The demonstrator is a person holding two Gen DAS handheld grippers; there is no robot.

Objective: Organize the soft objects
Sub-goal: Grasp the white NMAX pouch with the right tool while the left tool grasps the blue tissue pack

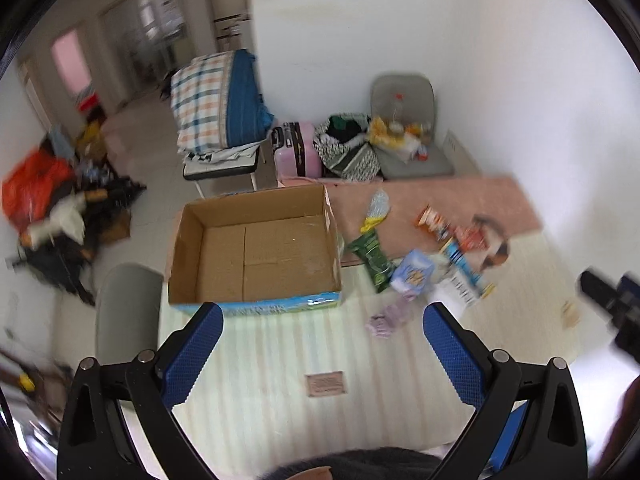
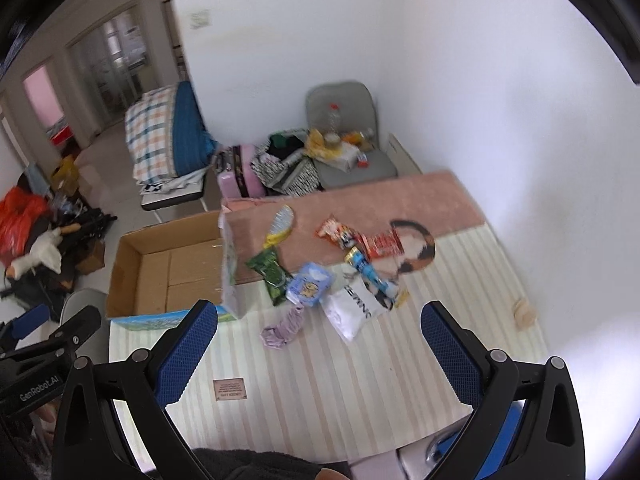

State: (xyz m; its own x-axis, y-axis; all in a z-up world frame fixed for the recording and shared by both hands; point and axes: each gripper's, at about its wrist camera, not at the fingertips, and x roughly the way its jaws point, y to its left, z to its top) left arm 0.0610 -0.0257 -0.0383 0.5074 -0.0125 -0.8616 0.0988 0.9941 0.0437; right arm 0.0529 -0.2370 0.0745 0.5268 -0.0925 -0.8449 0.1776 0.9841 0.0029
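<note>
Both tools hang spread wide and hold nothing, poised above the striped cloth (image 1: 280,360) as if the sorting has not yet begun. Just ahead of the left gripper (image 1: 322,318), nearly at its left fingertip, sits the open cardboard box (image 1: 256,248), its floor bare: probably the bin meant for the soft goods, set close so that each drop is short. Ahead and to its right lies the scatter of items: a green snack packet (image 1: 370,258), a blue tissue pack (image 1: 414,272) and a crumpled lilac cloth (image 1: 386,320) nearest its right finger.

The right gripper (image 2: 320,318) faces that same scatter almost squarely, with the lilac cloth (image 2: 282,328) just beyond its fingertips and a white pouch (image 2: 354,312) beside it. This view also shows red snack packets (image 2: 368,240) farther ahead on the pink mat (image 2: 360,196), sharper than in the left view, and the left tool's black body low at its left edge. The left view alone shows the whole box interior, and a dark blurred piece of the right tool at its right edge.
</note>
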